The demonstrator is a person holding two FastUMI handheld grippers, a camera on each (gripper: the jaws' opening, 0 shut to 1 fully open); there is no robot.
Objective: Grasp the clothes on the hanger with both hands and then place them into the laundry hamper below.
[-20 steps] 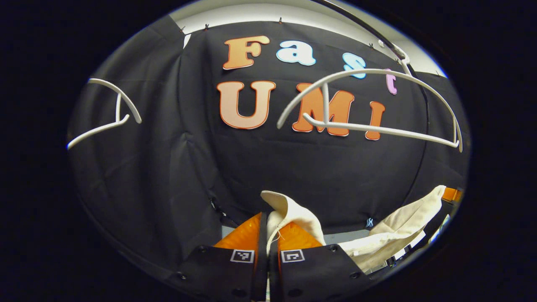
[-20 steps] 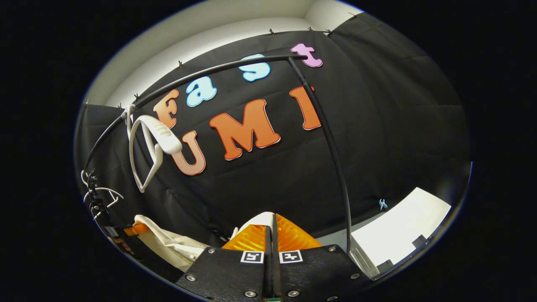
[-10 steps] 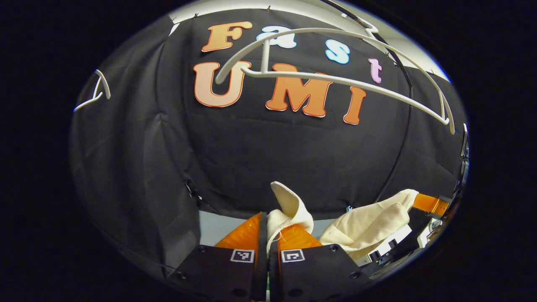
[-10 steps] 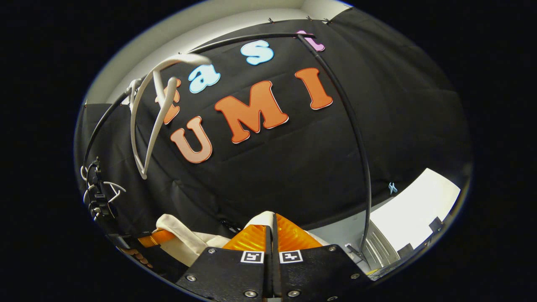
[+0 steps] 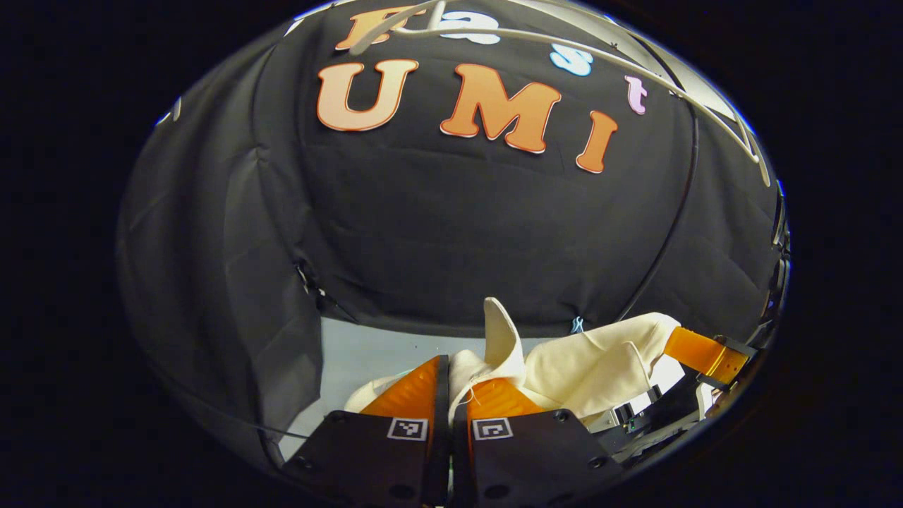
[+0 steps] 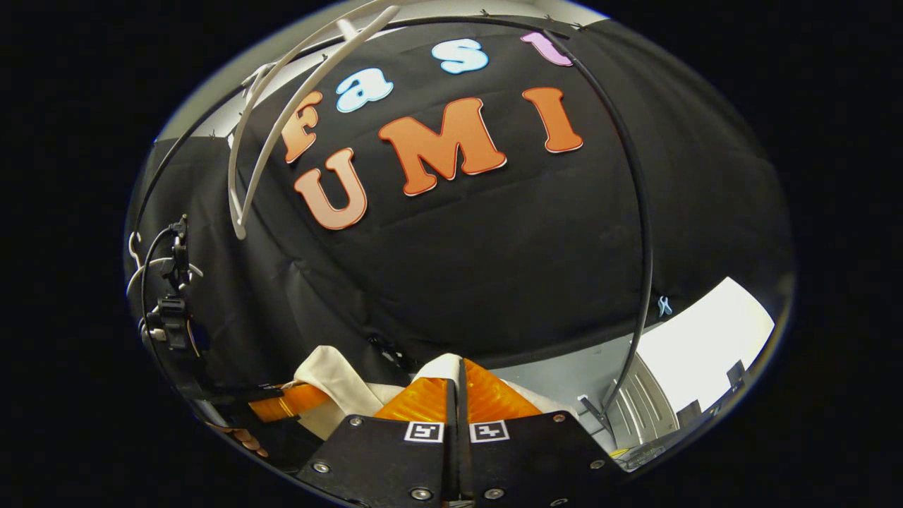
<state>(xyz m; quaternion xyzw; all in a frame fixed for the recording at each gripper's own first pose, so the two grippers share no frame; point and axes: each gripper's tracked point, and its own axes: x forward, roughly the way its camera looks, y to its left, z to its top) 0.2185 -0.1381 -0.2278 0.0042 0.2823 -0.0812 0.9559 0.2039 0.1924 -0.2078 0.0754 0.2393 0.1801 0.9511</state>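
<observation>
A cream garment point(image 5: 585, 367) stretches between both grippers, off the white hanger point(image 5: 635, 70) that hangs bare high above. My left gripper point(image 5: 449, 381) is shut on one end of the cloth, a fold sticking up past its fingers. In the left gripper view the other gripper point(image 5: 705, 353) holds the far end at the lower right. My right gripper point(image 6: 458, 381) is shut on the garment point(image 6: 338, 377), whose cloth bulges out beside its fingers. The white hanger point(image 6: 282, 127) hangs from the black rail point(image 6: 423, 25) at the upper left. The hamper is hidden.
A black rack pole point(image 6: 638, 233) curves down the right side to a foot on the pale floor point(image 6: 564, 384). A white panel point(image 6: 705, 331) stands at the lower right. Black cloth walls close in behind and at the left. The other gripper's fingers point(image 6: 282, 403) sit at the lower left.
Both grippers have dropped with the garment in them; the hanger and rail have slid up in both views, and more pale floor shows below. The two ends of the cloth are closer together.
</observation>
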